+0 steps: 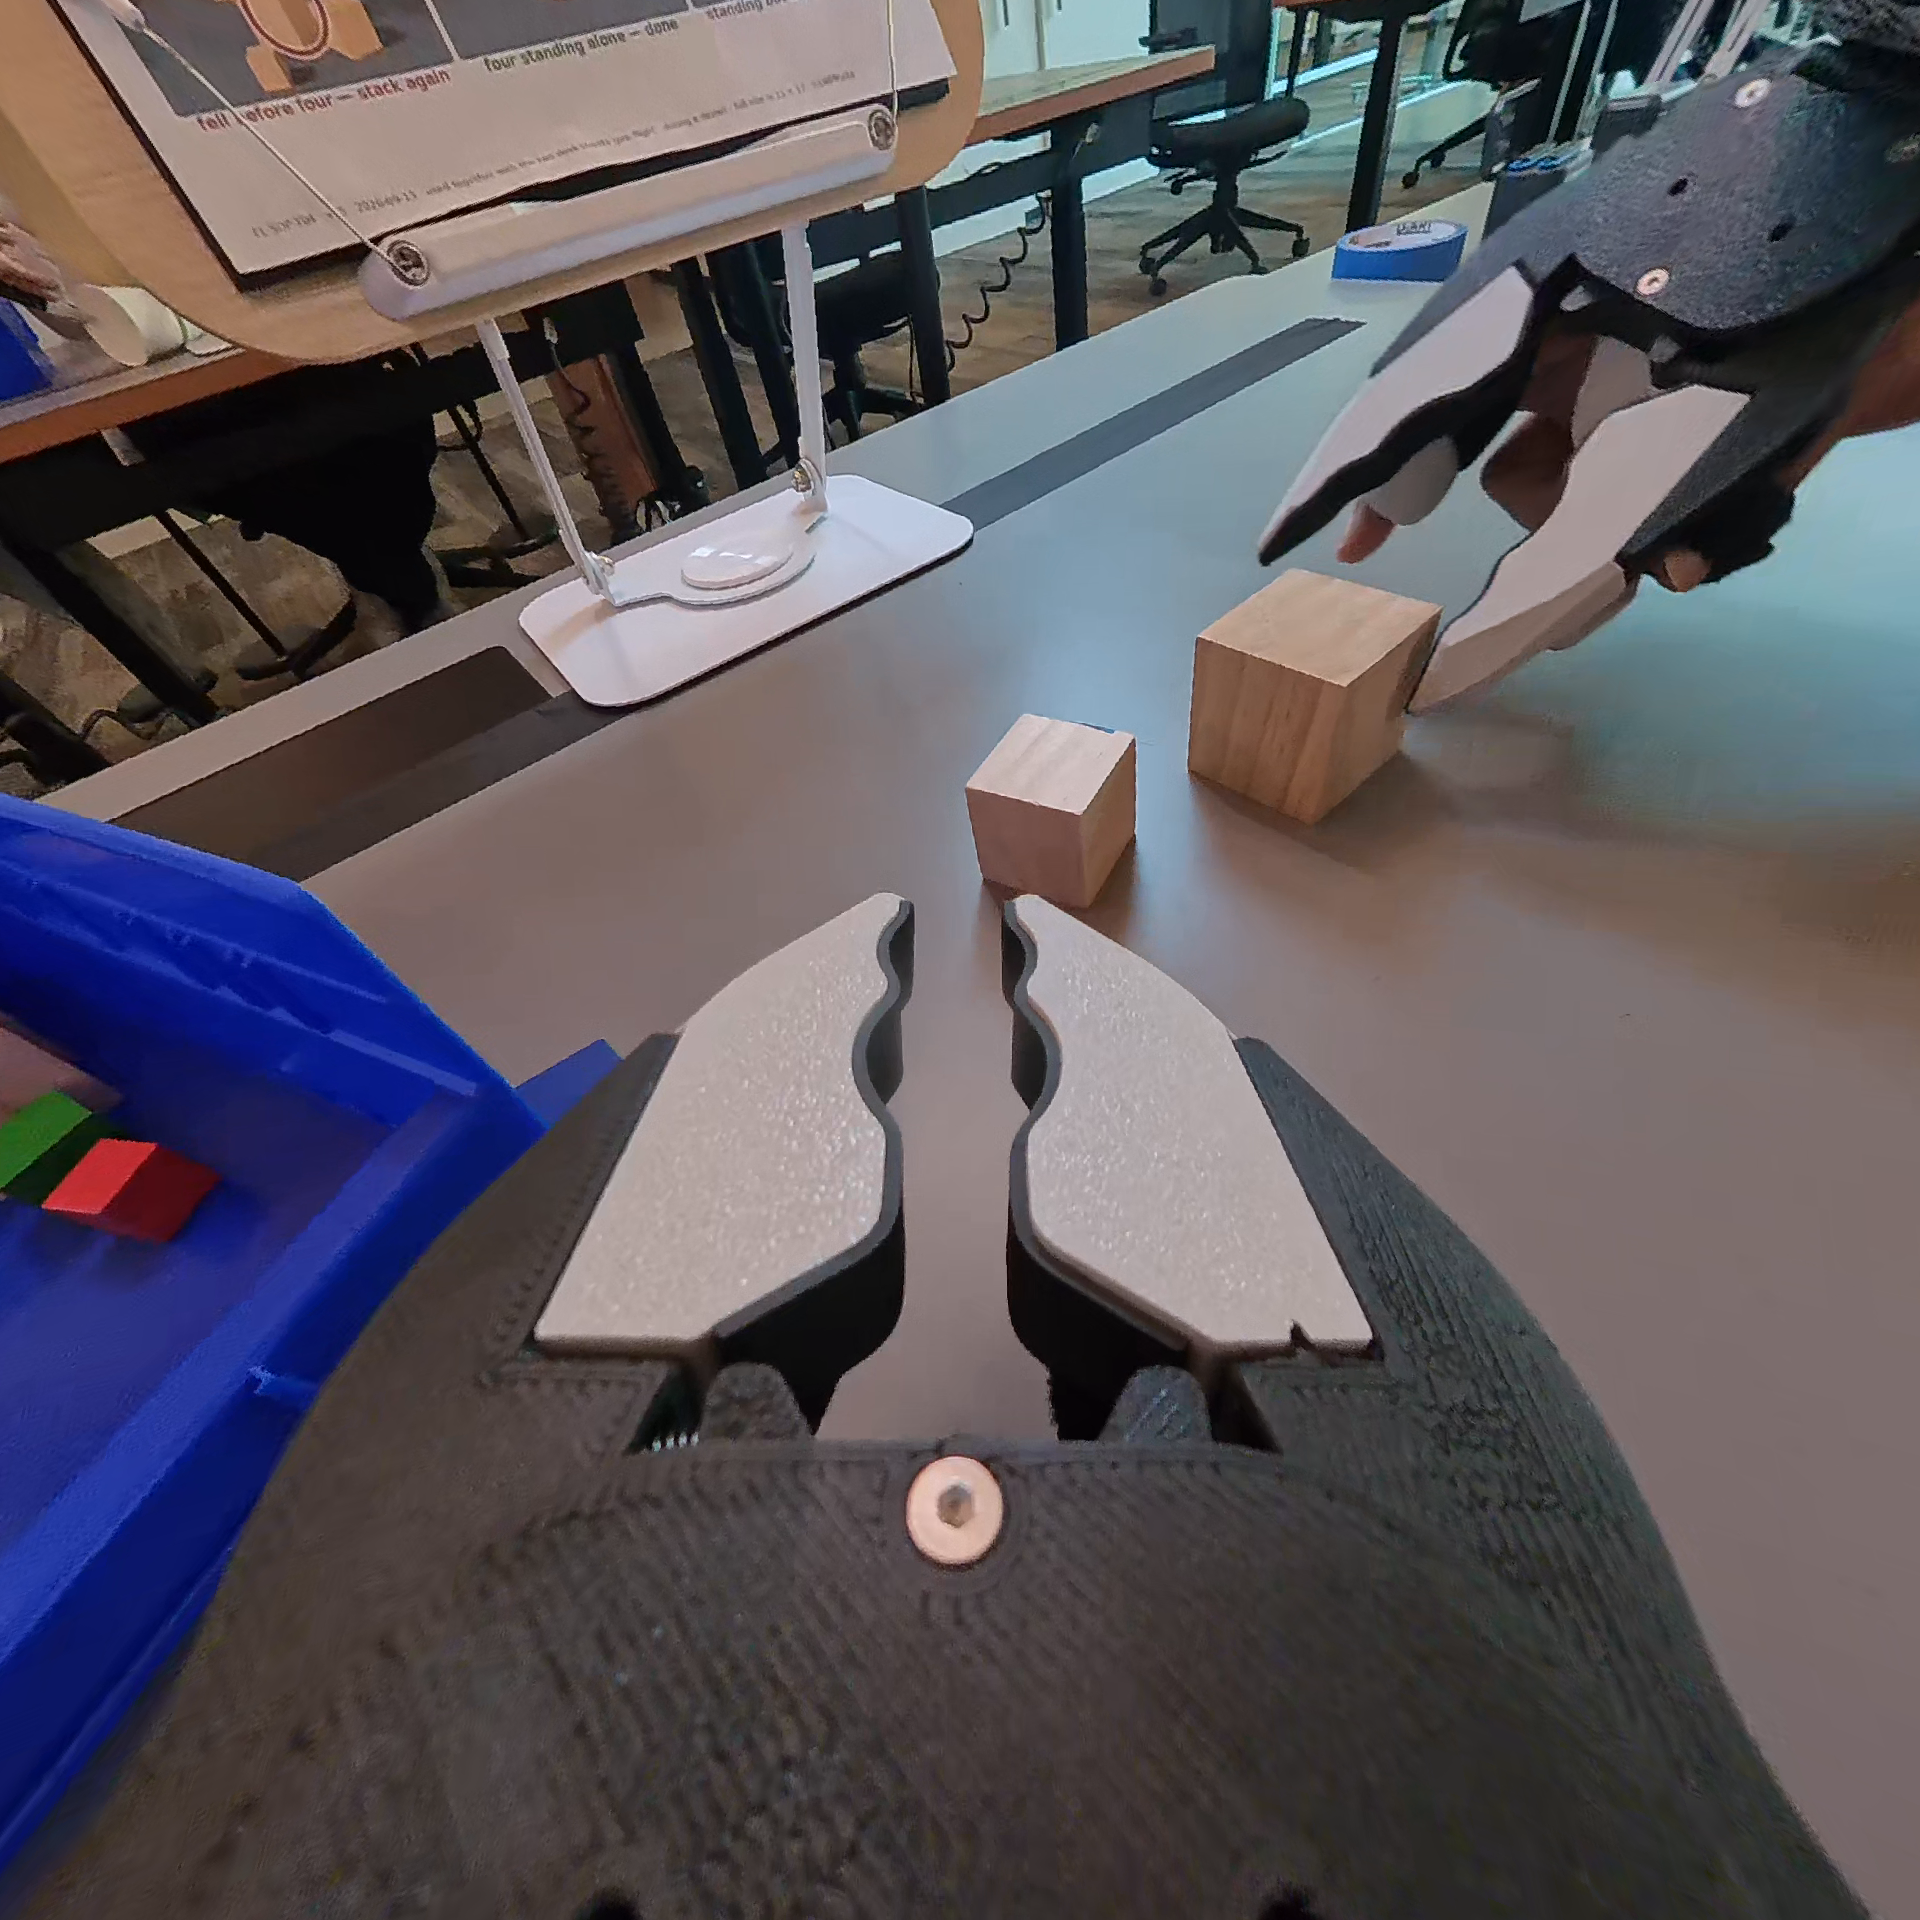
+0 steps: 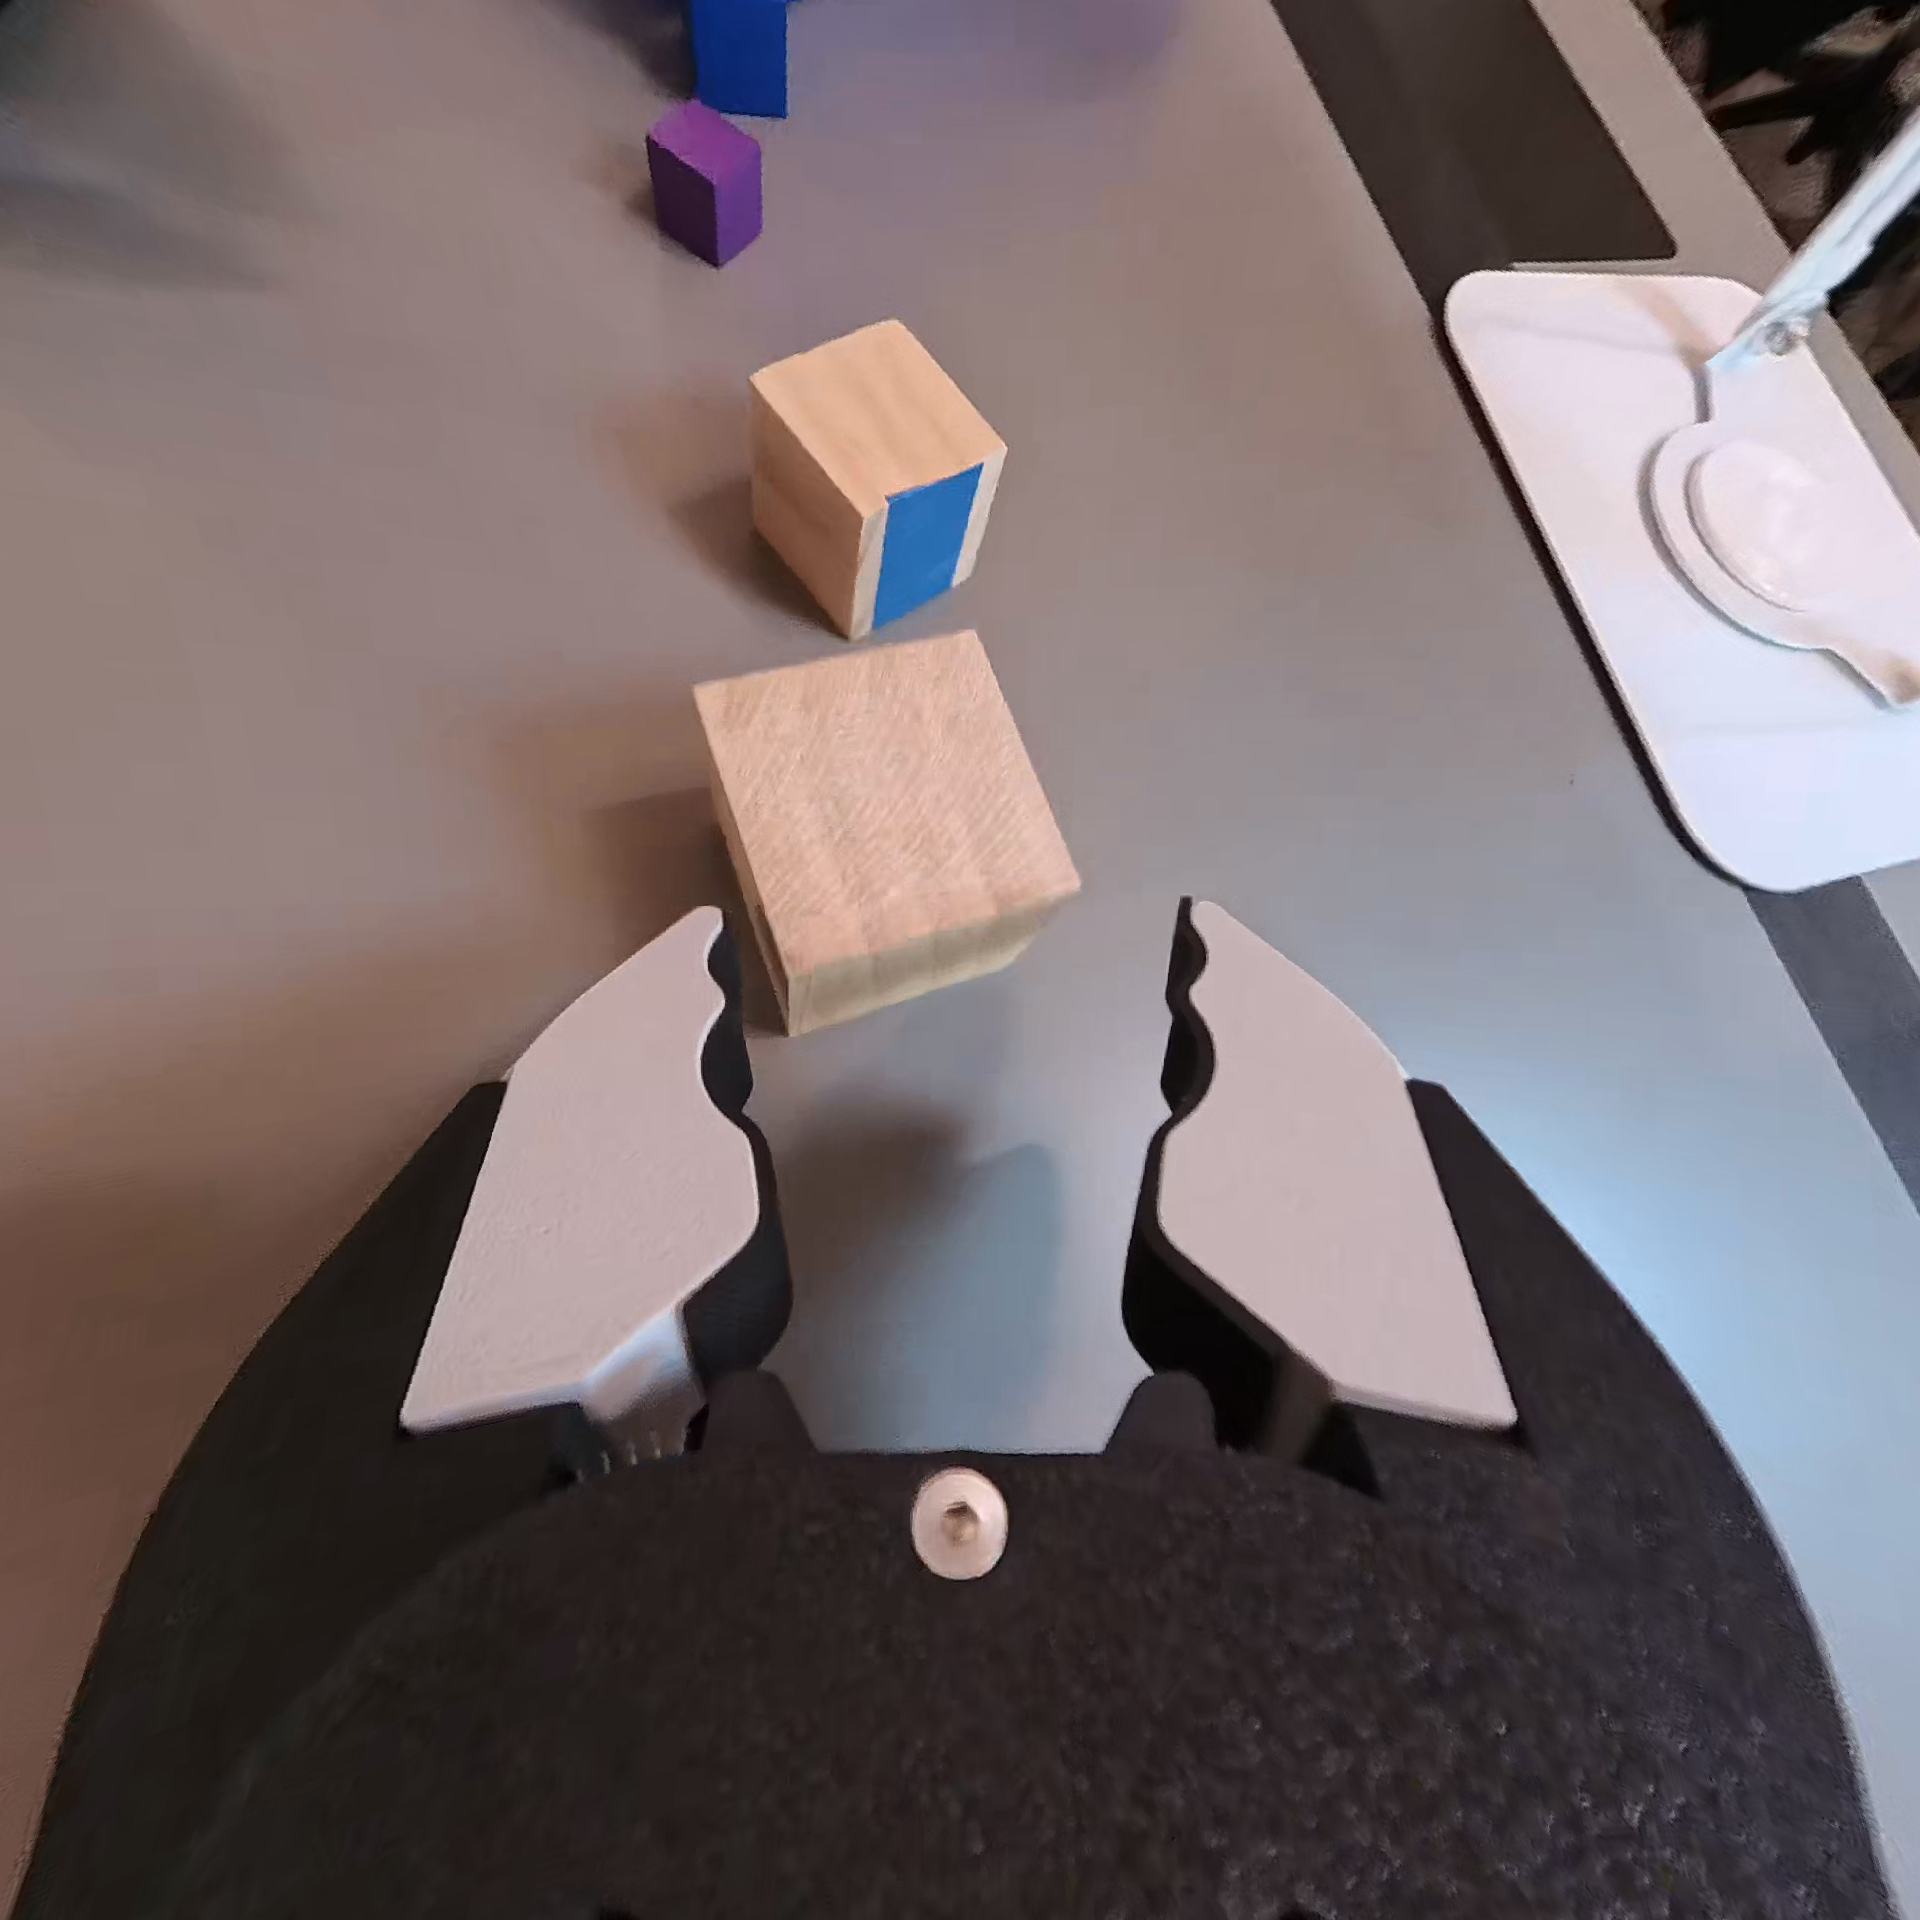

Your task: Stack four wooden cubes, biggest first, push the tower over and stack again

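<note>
Two wooden cubes stand on the grey table (image 1: 1455,1143). The large cube (image 1: 1309,691) is at the right and a smaller cube (image 1: 1049,810) sits just left of it. My left gripper (image 1: 958,914) hovers just short of the smaller cube, its fingers a narrow gap apart with nothing between them. In the right wrist view my right gripper (image 2: 951,914) is wide open and empty, with the large cube (image 2: 883,821) just ahead of its tips and its left fingertip (image 2: 707,935) at the cube's near corner. The smaller cube (image 2: 873,468), with blue tape on one face, stands beyond it.
A blue bin (image 1: 208,1039) holding a green and a red block is at my left. A white stand base (image 1: 748,582) with a sheet holder sits at the table's far edge. A purple block (image 2: 707,182) and a blue block (image 2: 740,52) lie beyond the cubes. A blue tape roll (image 1: 1397,249) is far off. Tip to tip, the grippers are about 20 cm apart. It is some 4 cm from my right tips to the large cube (image 1: 1309,691).
</note>
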The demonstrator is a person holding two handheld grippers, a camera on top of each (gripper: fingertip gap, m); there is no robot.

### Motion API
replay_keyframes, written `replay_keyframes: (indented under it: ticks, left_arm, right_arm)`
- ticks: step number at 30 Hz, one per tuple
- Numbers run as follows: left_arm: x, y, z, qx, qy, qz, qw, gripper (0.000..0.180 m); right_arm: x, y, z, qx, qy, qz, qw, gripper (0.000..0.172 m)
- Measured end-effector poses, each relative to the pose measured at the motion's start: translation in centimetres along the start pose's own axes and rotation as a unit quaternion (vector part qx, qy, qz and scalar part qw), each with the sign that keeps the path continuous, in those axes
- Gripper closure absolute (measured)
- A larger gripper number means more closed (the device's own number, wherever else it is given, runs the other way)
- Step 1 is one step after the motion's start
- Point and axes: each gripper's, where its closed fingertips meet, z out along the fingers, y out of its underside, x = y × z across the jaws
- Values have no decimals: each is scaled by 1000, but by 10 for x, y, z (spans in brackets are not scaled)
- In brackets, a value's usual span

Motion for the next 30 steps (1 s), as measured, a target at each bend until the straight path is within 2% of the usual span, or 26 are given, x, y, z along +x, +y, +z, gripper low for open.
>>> replay_keyframes:
  ticks: [4,6,8,11,14,18,22,30]
  left_arm:
    - [0,1,0,-2,1,-2,1000,165]
    - [0,2,0,-4,1,0,1000,165]
    - [-1,2,0,-5,-1,4,1000,166]
    - [-1,0,-2,-1,-1,5,1000,167]
    - [-1,-2,-3,3,-1,2,1000,167]
    - [0,-1,-2,0,2,3,1000,168]
    - [3,3,1,-8,4,7,1000,168]
    - [1,2,-1,-4,4,0,1000,168]
  right_arm:
    - [-5,-13,13,-1,-43,0,999,92]
    - [-12,-12,21,-12,-56,-9,998,105]
    - [-18,-14,23,-4,-59,-28,998,106]
    - [-23,-11,11,-13,-59,-45,997,107]
    - [-24,-6,-16,0,-69,-30,997,107]
    - [-14,20,-47,0,-50,-12,999,107]
    - [-14,51,-47,-28,-48,-8,998,108]
    - [-12,47,-49,-19,-39,-2,999,103]
